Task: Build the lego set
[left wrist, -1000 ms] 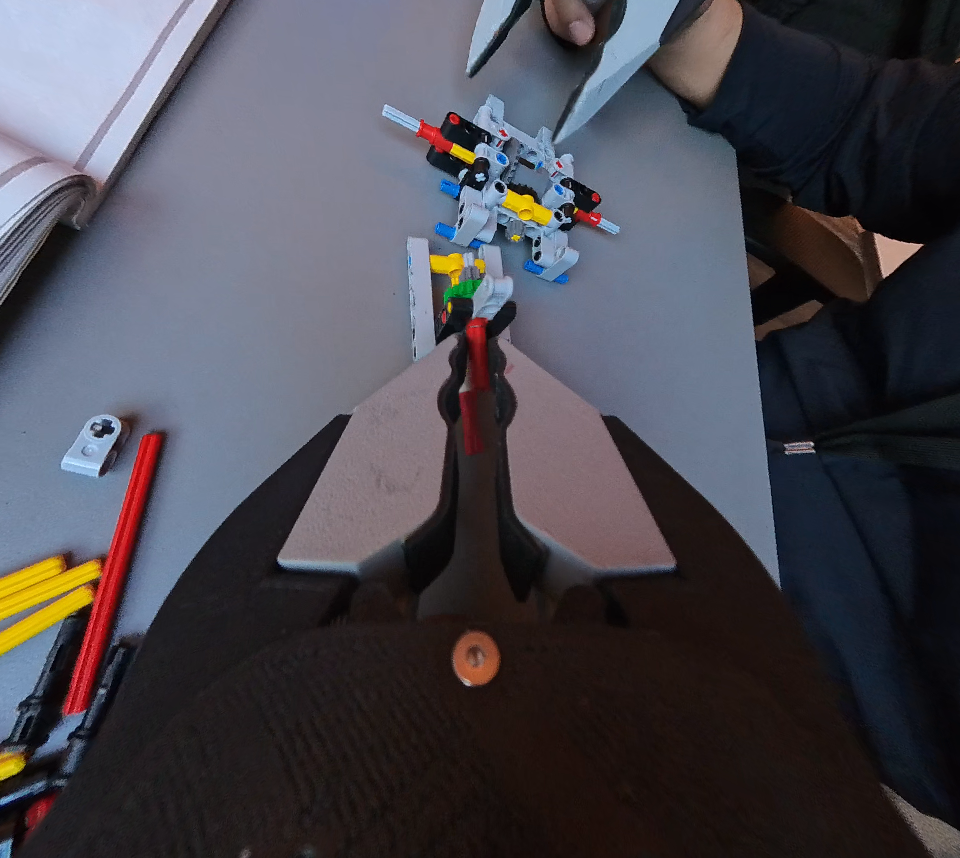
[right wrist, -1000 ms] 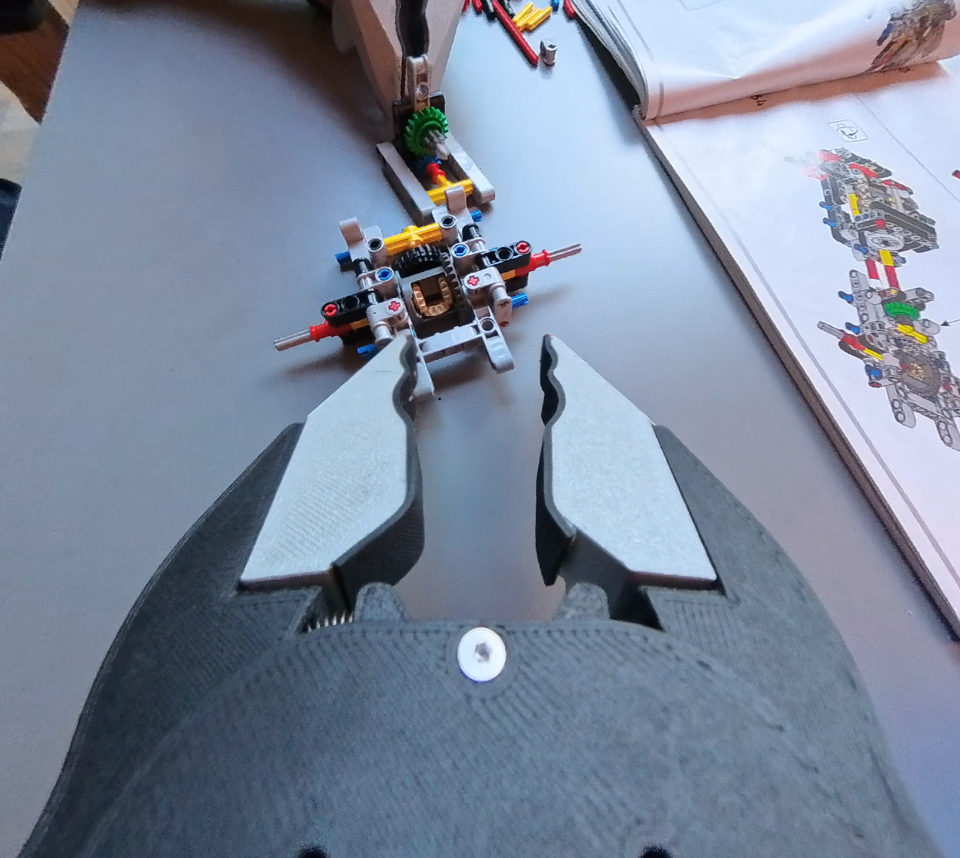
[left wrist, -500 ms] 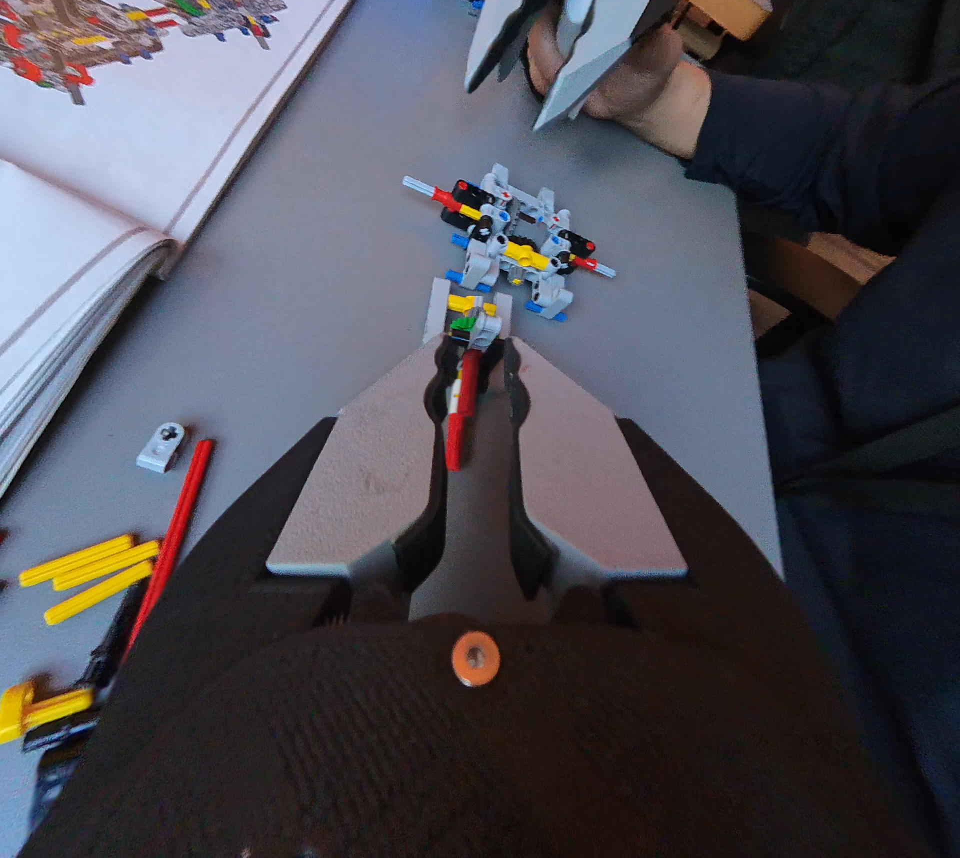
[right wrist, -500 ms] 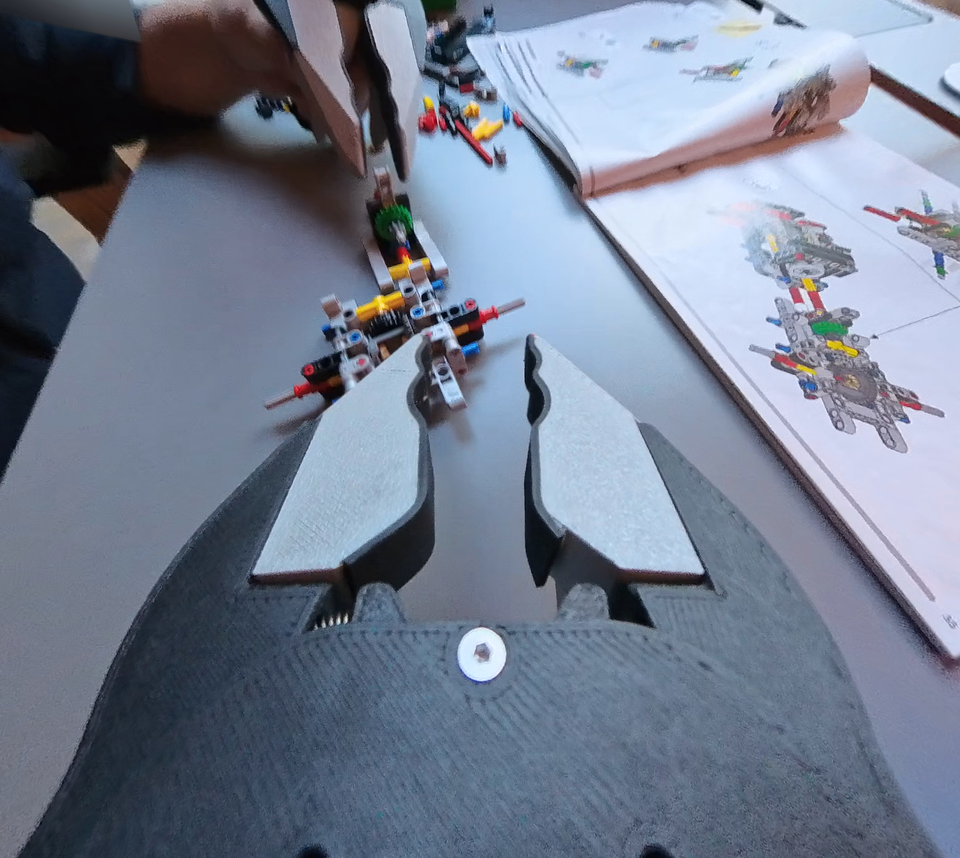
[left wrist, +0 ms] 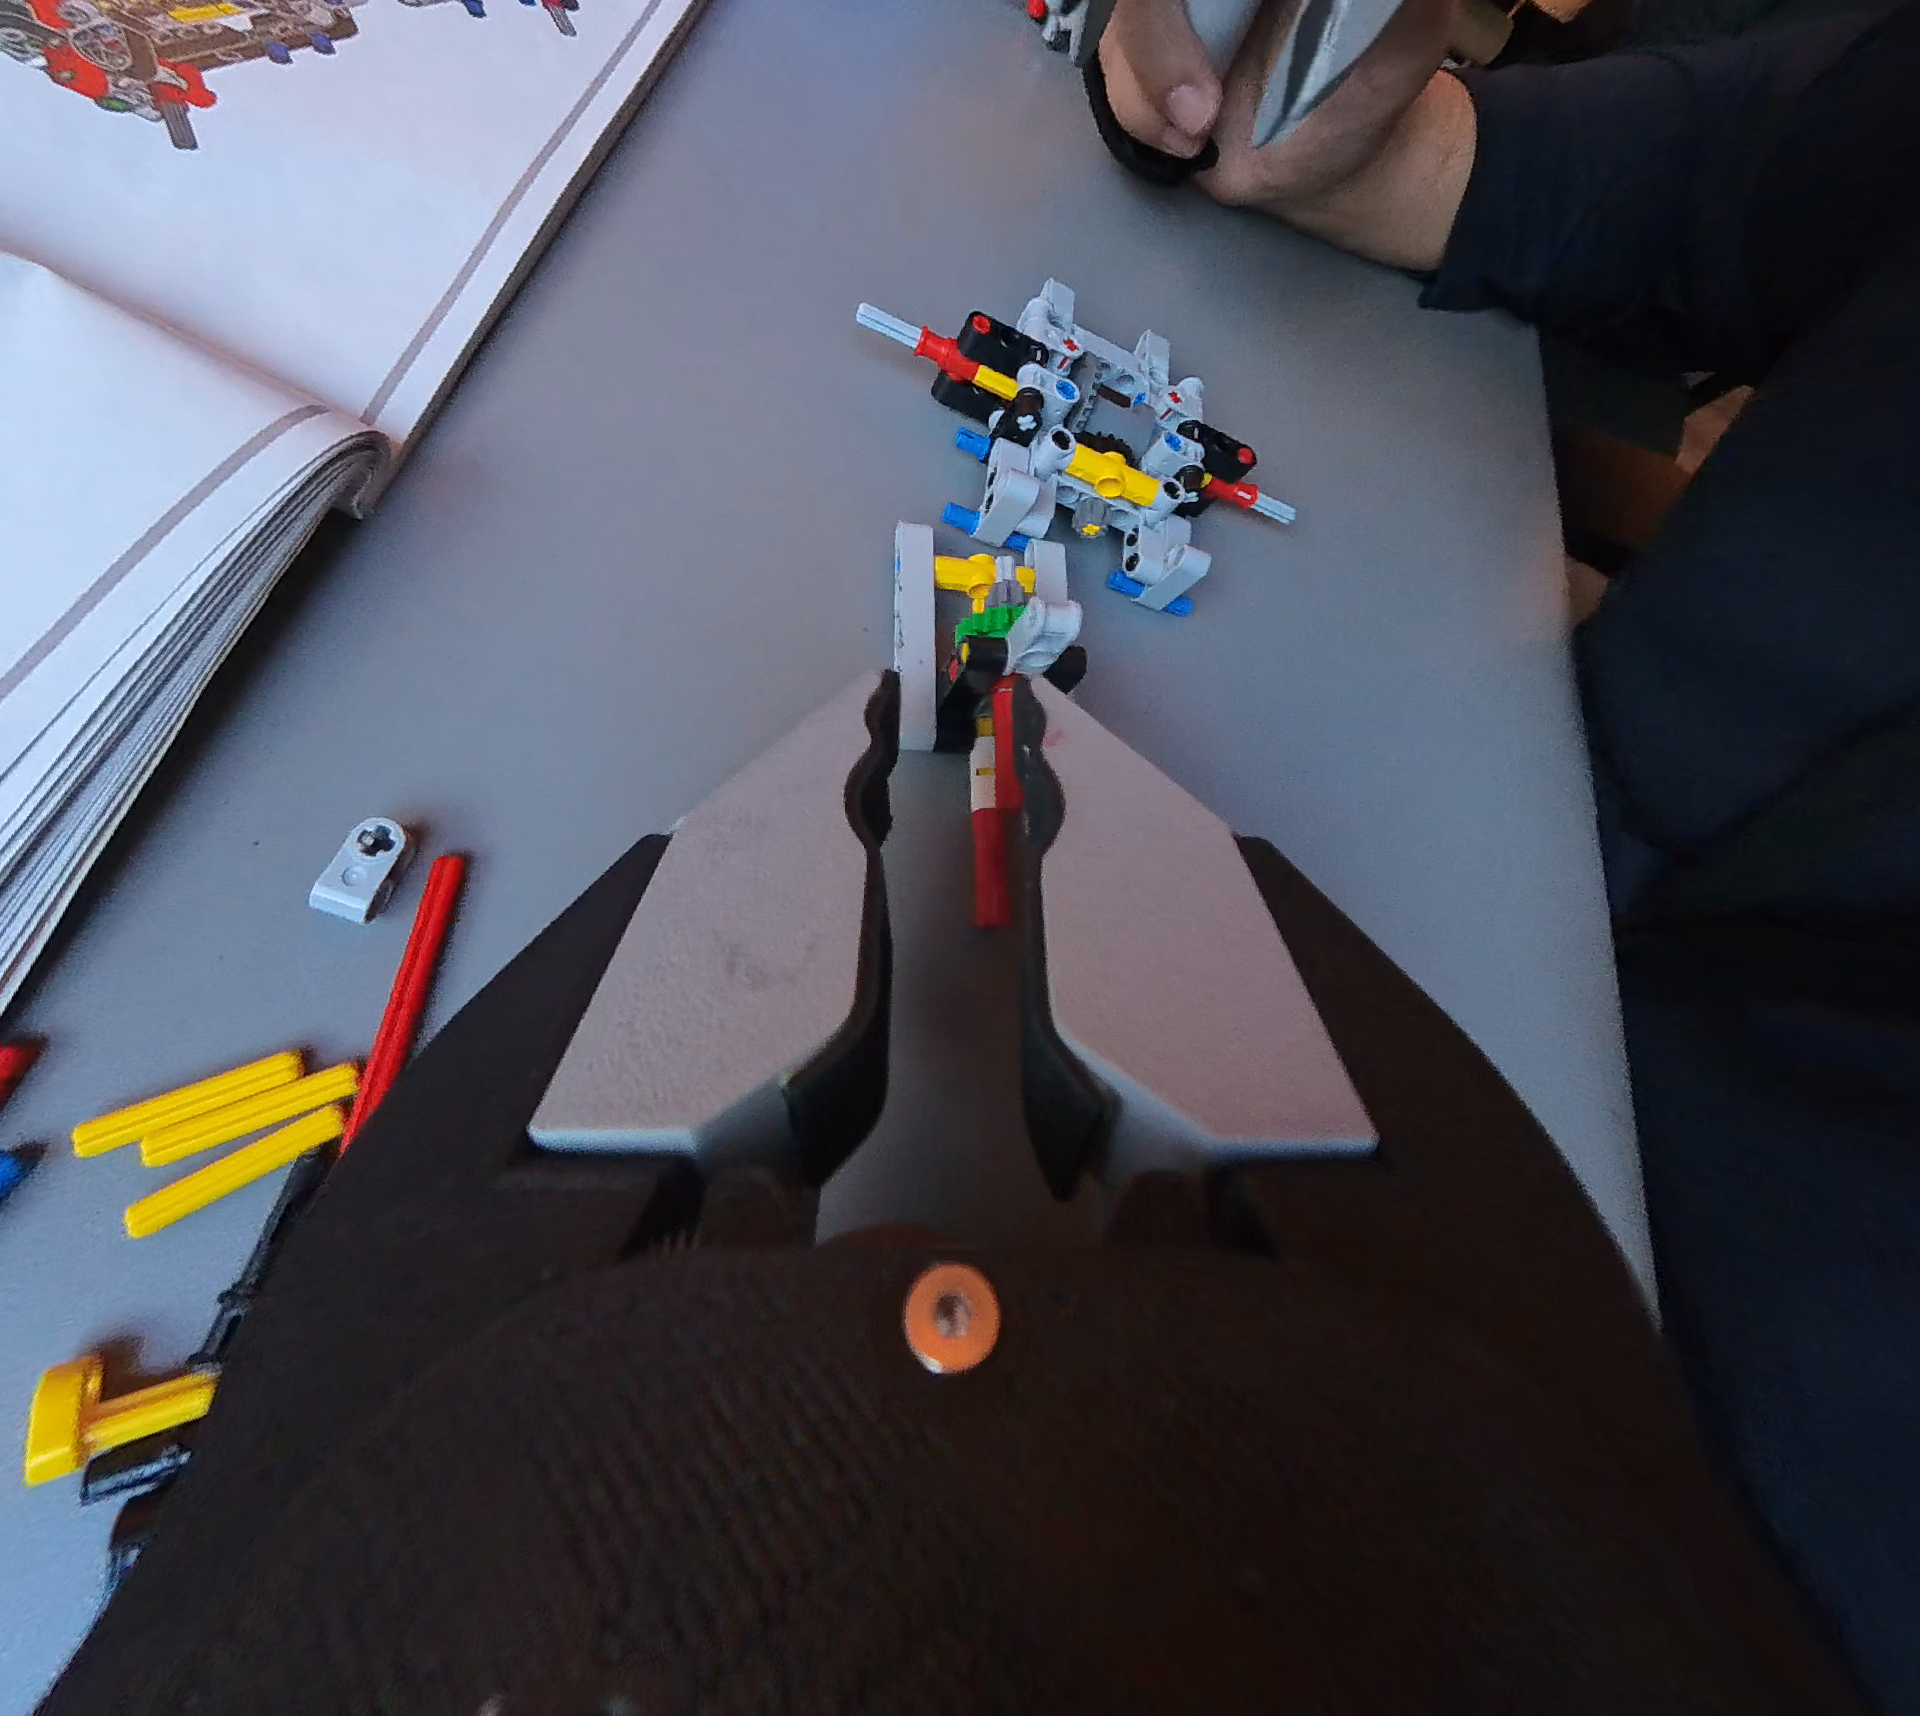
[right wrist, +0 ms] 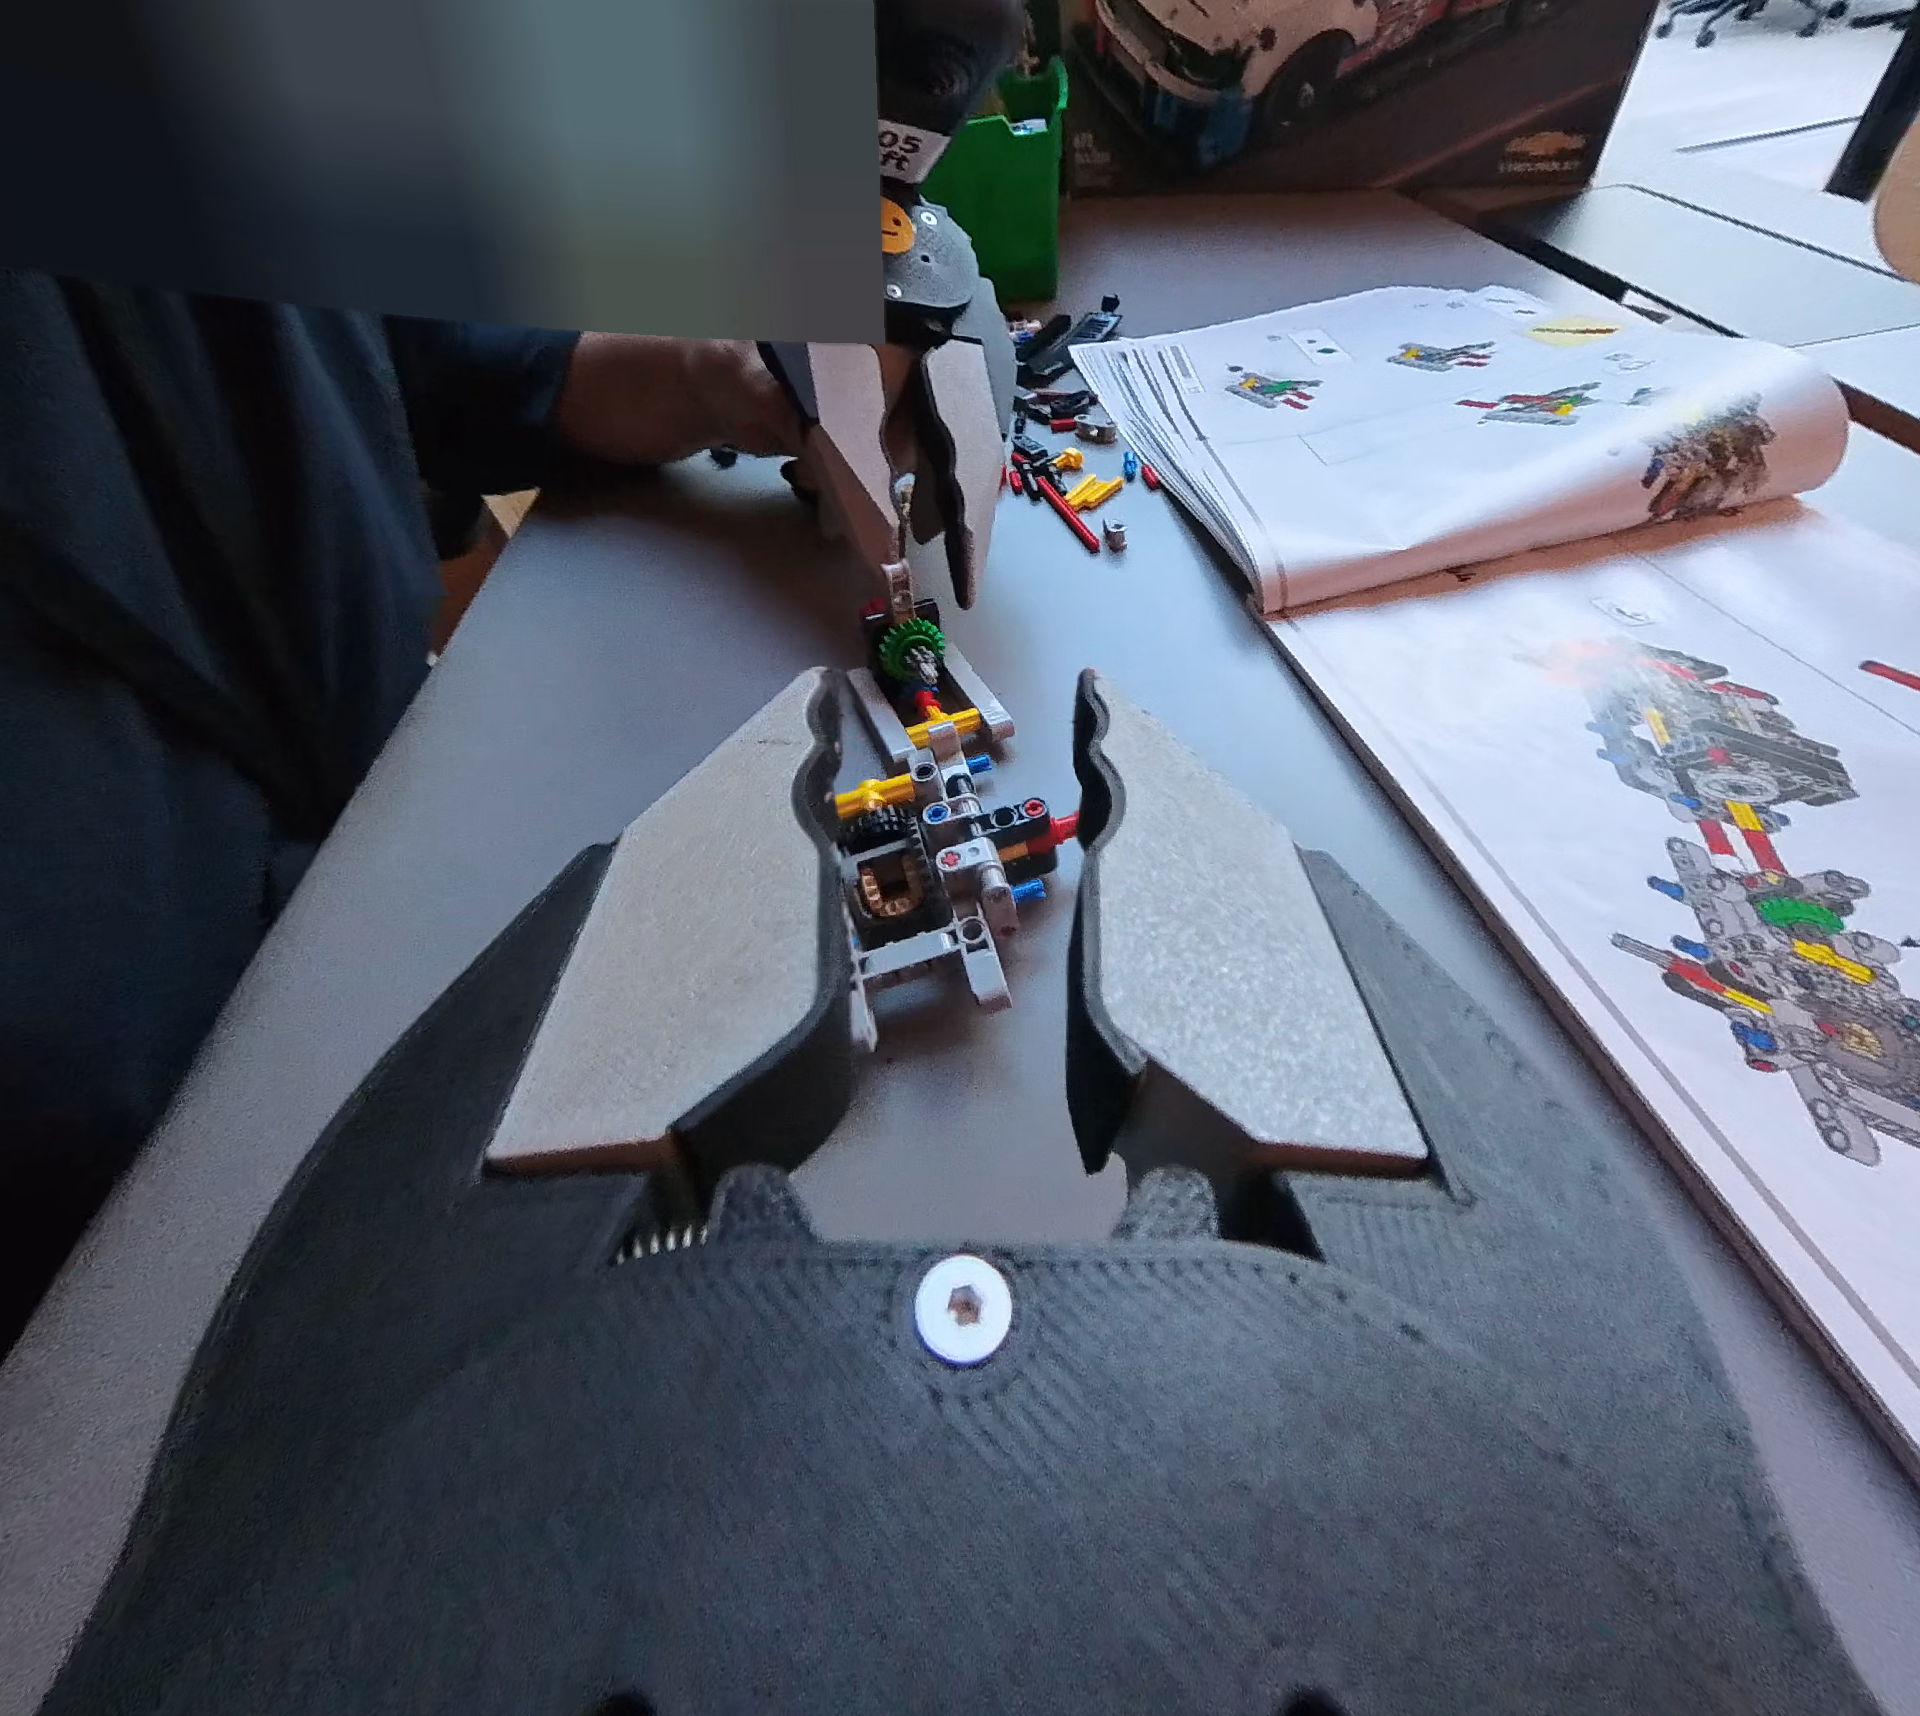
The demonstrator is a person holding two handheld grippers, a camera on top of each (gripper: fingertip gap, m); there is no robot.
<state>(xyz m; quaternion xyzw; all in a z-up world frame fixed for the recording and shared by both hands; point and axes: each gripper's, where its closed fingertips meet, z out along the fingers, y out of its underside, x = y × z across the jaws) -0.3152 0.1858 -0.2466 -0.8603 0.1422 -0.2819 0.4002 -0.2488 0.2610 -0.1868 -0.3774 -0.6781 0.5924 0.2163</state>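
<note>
Left wrist view. Shows the left gripper [left wrist: 961,700] released: fingers parted, with a red axle [left wrist: 992,835] lying in the gap against the right-hand finger and clear of the left-hand one. Ends at a small brick assembly [left wrist: 997,627] just at the fingertips, with a green gear, a yellow cross-piece and two grey beams, resting on the grey table [left wrist: 623,523]. Just beyond that, slightly to the right, finds a larger brick assembly [left wrist: 1081,440] with axles sticking out on both sides. Farther ahead and raised off the table, catches the right gripper [left wrist: 1174,87], apart from both assemblies. Off to the left: an open instruction booklet [left wrist: 312,160], a loose grey connector [left wrist: 358,871], a red rod [left wrist: 410,980] and yellow rods [left wrist: 218,1116].

Right wrist view. Shows the right gripper [right wrist: 954,684] spread wide and hovering over the larger brick assembly [right wrist: 956,856], gripping nothing; hides that assembly's left part behind the left-hand finger. Straight ahead, past the fingertips, picks out the small brick assembly [right wrist: 911,648] and, right behind it, the left gripper [right wrist: 925,580], with a grey piece rising between its parted fingers. Far ahead: a green bin [right wrist: 1008,212] and a printed box [right wrist: 1351,4].

Likely light, rigid plastic, smooth enough to slip, and prone to popping apart at the pins. Probably best taken across the flat grey beams or the solid middle frame, not by the thin protruding axles or the gear teeth.
</note>
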